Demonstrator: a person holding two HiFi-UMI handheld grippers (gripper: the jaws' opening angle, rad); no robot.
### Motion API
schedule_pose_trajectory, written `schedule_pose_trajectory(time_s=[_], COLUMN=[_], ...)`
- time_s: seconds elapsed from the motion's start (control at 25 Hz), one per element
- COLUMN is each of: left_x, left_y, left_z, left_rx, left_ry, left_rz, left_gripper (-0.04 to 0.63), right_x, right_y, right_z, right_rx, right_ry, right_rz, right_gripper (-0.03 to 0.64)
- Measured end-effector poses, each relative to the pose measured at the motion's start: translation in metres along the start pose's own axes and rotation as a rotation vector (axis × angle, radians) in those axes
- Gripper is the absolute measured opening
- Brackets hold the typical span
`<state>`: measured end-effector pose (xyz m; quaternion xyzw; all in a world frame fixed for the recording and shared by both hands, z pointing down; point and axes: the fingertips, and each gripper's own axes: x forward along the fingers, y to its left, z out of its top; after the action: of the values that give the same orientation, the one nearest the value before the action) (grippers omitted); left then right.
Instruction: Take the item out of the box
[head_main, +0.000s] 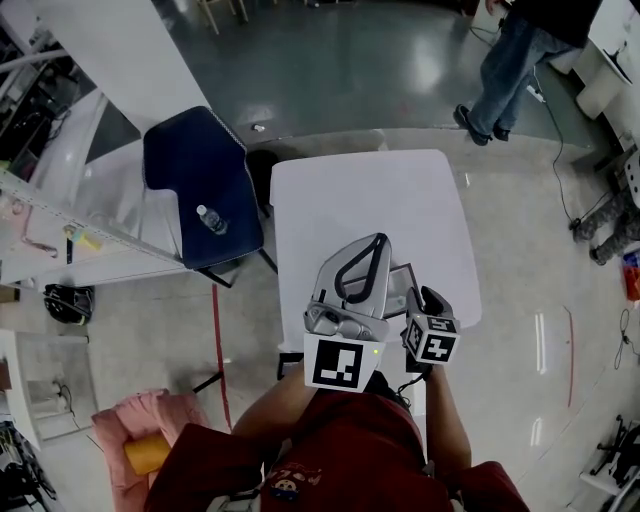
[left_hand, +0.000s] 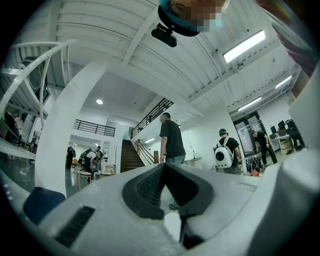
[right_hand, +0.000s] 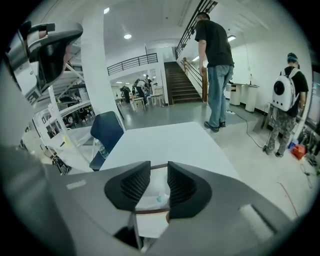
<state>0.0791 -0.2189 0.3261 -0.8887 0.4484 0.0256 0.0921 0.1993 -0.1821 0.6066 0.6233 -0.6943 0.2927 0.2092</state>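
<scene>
A shallow box (head_main: 400, 283) with a brown rim lies on the white table (head_main: 370, 200), close to its near edge. In the right gripper view the box rim (right_hand: 150, 211) frames a white inside, where a small pale blue item (right_hand: 161, 198) lies. My right gripper (right_hand: 159, 176) hovers over the box, open, and its pads touch nothing. It also shows low in the head view, right gripper (head_main: 425, 298), beside the box. My left gripper (head_main: 380, 240) is raised above the table and points outward. In its own view the left gripper (left_hand: 164, 167) has its tips together, with nothing between them.
A dark blue chair (head_main: 200, 190) with a water bottle (head_main: 210, 220) on its seat stands left of the table. A person (head_main: 510, 70) stands beyond the table's far right corner. Another person with a white backpack (right_hand: 285, 100) is at the right. Cables lie on the floor at the right.
</scene>
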Motion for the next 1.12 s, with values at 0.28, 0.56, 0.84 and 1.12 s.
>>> schedule_pose_trajectory(time_s=[0.28, 0.56, 0.84, 1.12], left_x=[0.000, -0.002, -0.001, 0.001], left_y=[0.001, 0.005, 0.007, 0.011], left_z=[-0.002, -0.003, -0.009, -0.016], left_rx=[0.000, -0.010, -0.013, -0.031], left_ry=[0.006, 0.011, 0.024, 0.035], left_rz=[0.004, 0.011, 0.009, 0.014], left_gripper=[0.003, 0.003, 0.003, 0.003], right_x=[0.015, 0.025, 0.037, 0.048], right_y=[-0.002, 0.000, -0.001, -0.002], right_z=[-0.027, -0.048, -0.067, -0.076], right_rx=[0.002, 0.007, 0.009, 0.022], right_ry=[0.098, 0.174, 0.253, 0.294], right_rz=[0.008, 0.020, 0.022, 0.020], right_gripper=[0.132, 0.158, 0.184, 0.187])
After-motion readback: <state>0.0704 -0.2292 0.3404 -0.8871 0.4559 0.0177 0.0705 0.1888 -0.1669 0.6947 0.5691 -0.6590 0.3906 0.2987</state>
